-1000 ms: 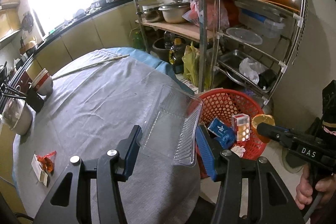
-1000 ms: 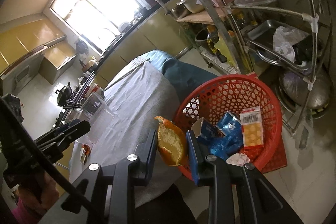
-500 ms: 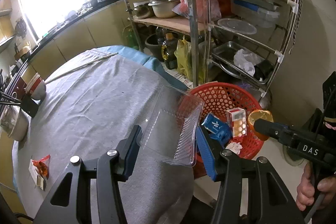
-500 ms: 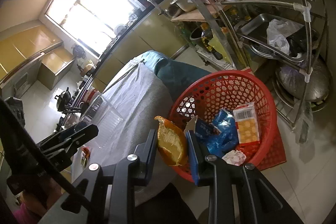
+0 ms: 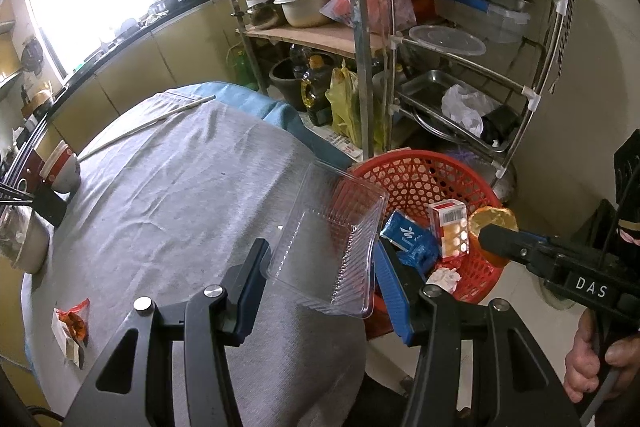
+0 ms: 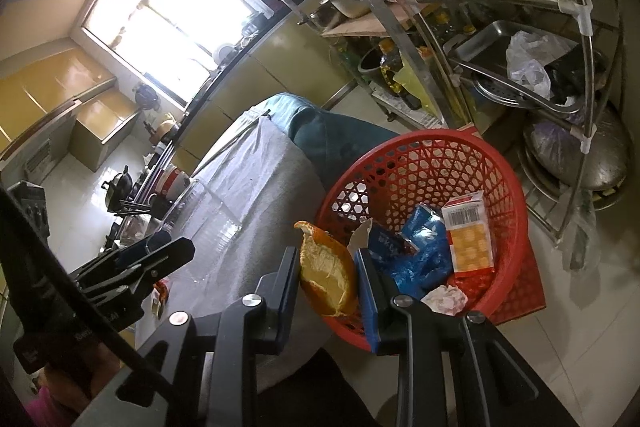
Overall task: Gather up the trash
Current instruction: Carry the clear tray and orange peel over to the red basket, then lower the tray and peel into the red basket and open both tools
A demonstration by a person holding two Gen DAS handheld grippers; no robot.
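A clear plastic tray (image 5: pixel 332 247) is clamped between the pads of the left gripper (image 5: pixel 320 283) and an orange peel (image 6: pixel 328 279) is pinched by the right gripper (image 6: pixel 328 291), with the red basket (image 6: pixel 432 155) just ahead of both.

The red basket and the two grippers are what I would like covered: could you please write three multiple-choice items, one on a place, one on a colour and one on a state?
1. Where does the red basket stand?
A. on the table
B. on the floor beside the table
C. on a rack shelf

2. What colour is the peel in the right gripper?
A. orange
B. green
C. purple

3. What is the left gripper doing?
A. hanging open and empty
B. clamping a spoon
C. holding a clear plastic tray

Answers: 1 B, it sits below the tablecloth edge by the rack; 2 A, orange rind, pale inside; 3 C, both pads press the tray's sides.
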